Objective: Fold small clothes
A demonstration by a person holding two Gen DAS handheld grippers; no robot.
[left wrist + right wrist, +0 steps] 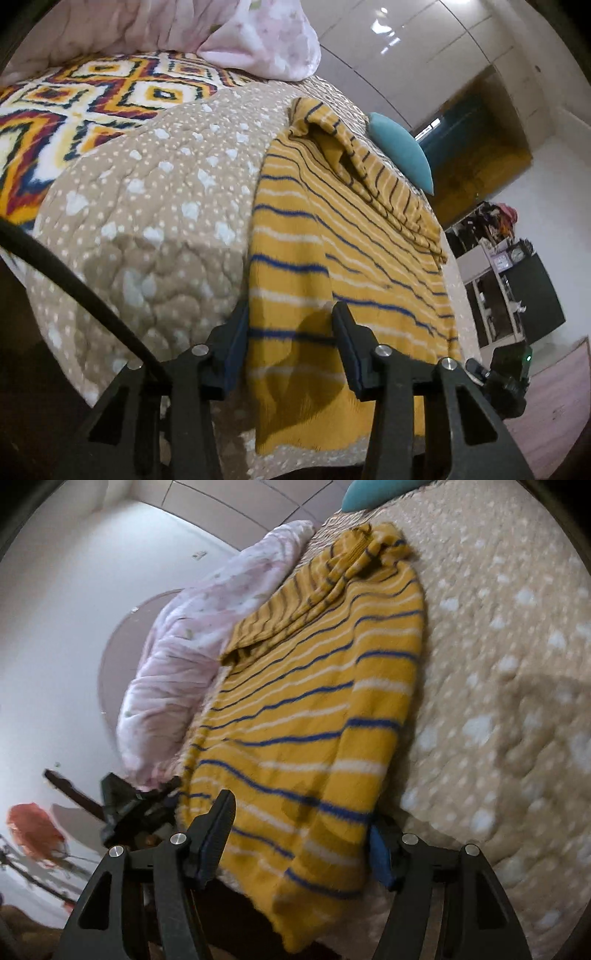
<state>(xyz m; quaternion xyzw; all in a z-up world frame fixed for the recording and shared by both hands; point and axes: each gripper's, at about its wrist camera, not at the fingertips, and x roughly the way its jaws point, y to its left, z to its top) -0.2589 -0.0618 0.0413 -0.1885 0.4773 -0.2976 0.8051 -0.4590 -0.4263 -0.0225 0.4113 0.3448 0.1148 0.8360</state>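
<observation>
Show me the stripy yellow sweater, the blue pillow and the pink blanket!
stripy yellow sweater [314, 709], right wrist view, on its body.
blue pillow [402, 147], left wrist view, on its middle.
pink blanket [177, 657], right wrist view, on its bunched middle.

Two fisheye views, each looking forward and down along its own fingers, close over the near edge of the bed [155, 229]. Shared ground – the striped yellow sweater [314, 701] (seen from opposite sides), plus the pink duvet [177, 657] beyond.
</observation>
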